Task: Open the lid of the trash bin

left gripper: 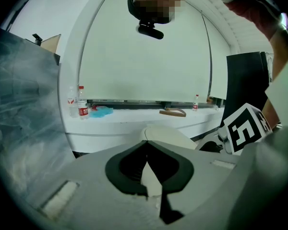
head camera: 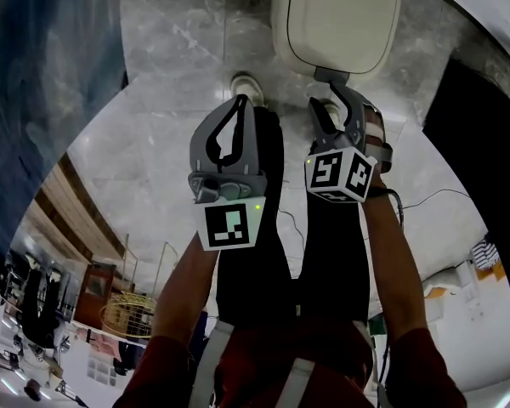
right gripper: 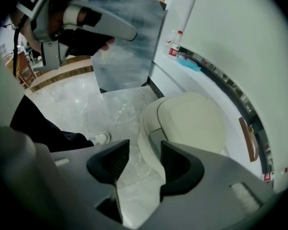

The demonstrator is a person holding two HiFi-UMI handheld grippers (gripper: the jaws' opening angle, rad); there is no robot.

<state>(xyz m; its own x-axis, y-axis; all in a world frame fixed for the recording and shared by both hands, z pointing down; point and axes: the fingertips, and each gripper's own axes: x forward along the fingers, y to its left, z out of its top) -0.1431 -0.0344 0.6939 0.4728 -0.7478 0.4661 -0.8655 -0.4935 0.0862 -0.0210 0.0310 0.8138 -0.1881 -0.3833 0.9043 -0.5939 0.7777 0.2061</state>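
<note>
standing on the grey marbled floor point(head camera: 170, 143), the cream plastic trash bin with a rounded lid point(head camera: 336, 19) is seen at the top of the head view, with its lid lying shut. the right gripper point(head camera: 333, 107) is held just in front of the bin's near edge and is pointed steeply down. in the right gripper view its jaws point(right gripper: 144, 147) are seen apart, with the bin's front edge point(right gripper: 192, 123) and a strip of floor framed in the gap; nothing is pressed by the ribbed pads. the left gripper point(head camera: 240, 100) is held beside it, further from the bin, over a white shoe point(head camera: 246, 83). in the left gripper view its jaws point(left gripper: 146, 145) are seen brought together at the tips, with nothing clamped between them, and the bin point(left gripper: 165, 135) is seen beyond them. behind the bin, a white ledge point(left gripper: 125, 116) is seen along the wall, and a clear plastic bottle with a red label point(left gripper: 82, 107) is stood on it.
</note>
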